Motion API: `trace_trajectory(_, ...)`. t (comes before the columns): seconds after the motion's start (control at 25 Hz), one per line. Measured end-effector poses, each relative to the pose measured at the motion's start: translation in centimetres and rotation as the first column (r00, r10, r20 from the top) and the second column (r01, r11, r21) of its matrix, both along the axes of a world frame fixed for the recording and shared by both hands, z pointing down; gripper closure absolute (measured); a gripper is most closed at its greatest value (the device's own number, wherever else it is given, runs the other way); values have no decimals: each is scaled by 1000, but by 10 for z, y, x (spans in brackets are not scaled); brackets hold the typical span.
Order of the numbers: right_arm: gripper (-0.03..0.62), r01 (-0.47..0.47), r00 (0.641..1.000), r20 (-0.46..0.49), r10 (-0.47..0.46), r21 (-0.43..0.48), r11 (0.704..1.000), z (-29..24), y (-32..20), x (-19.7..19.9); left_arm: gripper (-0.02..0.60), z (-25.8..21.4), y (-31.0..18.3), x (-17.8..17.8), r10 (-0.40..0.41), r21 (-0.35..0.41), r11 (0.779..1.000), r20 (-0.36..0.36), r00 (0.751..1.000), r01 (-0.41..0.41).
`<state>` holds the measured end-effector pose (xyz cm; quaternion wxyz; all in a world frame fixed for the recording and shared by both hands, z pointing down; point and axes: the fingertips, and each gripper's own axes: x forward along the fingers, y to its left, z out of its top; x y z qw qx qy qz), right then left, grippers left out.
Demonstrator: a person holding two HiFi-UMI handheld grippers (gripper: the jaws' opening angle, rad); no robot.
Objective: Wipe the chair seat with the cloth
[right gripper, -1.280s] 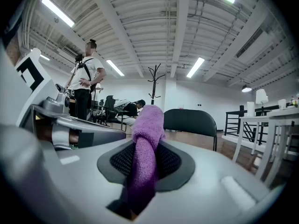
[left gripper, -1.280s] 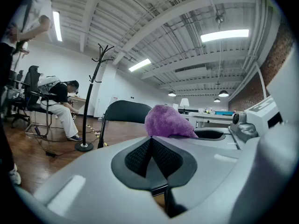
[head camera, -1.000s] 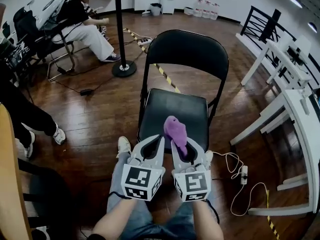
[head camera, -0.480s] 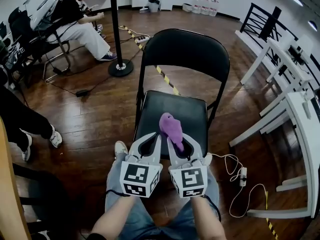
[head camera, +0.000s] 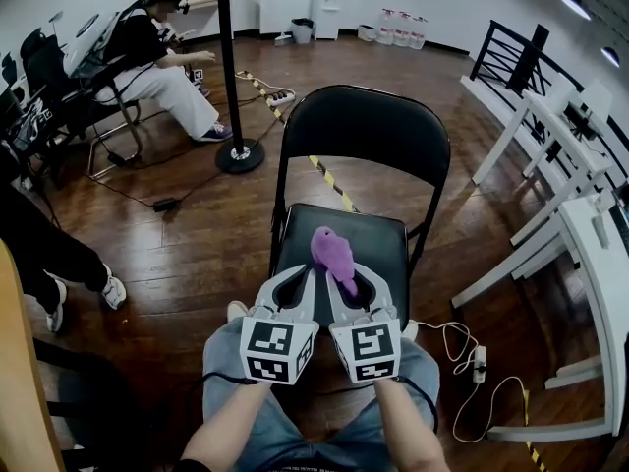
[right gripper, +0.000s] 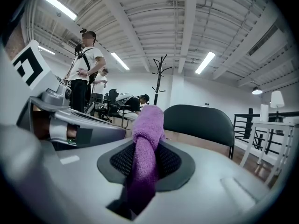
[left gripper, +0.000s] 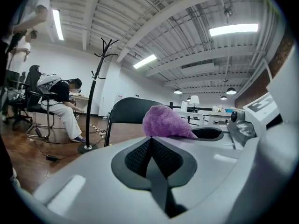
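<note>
A black folding chair (head camera: 369, 131) stands in front of me, its padded seat (head camera: 378, 239) just beyond both grippers. My right gripper (head camera: 346, 281) is shut on a purple cloth (head camera: 332, 252), which sticks up out of its jaws above the seat's near half; the right gripper view shows the cloth (right gripper: 145, 148) pinched between the black pads. My left gripper (head camera: 295, 285) sits side by side with it, shut with nothing between its jaws. In the left gripper view the cloth (left gripper: 166, 122) bulges to the right of the left gripper (left gripper: 152, 155).
A coat-stand pole with round base (head camera: 239, 155) stands left of the chair. A seated person (head camera: 162, 62) is at the far left. White tables (head camera: 575, 224) line the right. A white cable and power strip (head camera: 479, 362) lie on the wooden floor.
Both grippers and the cloth have drawn back toward me, away from the chair back. The cloth stays held in the right gripper.
</note>
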<state>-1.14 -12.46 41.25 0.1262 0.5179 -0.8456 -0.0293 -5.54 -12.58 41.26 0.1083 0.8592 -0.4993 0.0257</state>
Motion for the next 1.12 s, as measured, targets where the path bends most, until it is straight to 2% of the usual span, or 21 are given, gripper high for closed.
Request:
trace_trajectory(0.52, 505, 52, 996, -72, -54, -27, 998, 9, -72, -24, 578, 2, -69, -16, -15, -23, 1000, -14, 1000, 15)
trace_trajectory(1.12, 505, 94, 979, -173, -107, -84, 992, 36, -148, -29, 578, 19, -129, -18, -16, -71, 997, -14, 1000, 15)
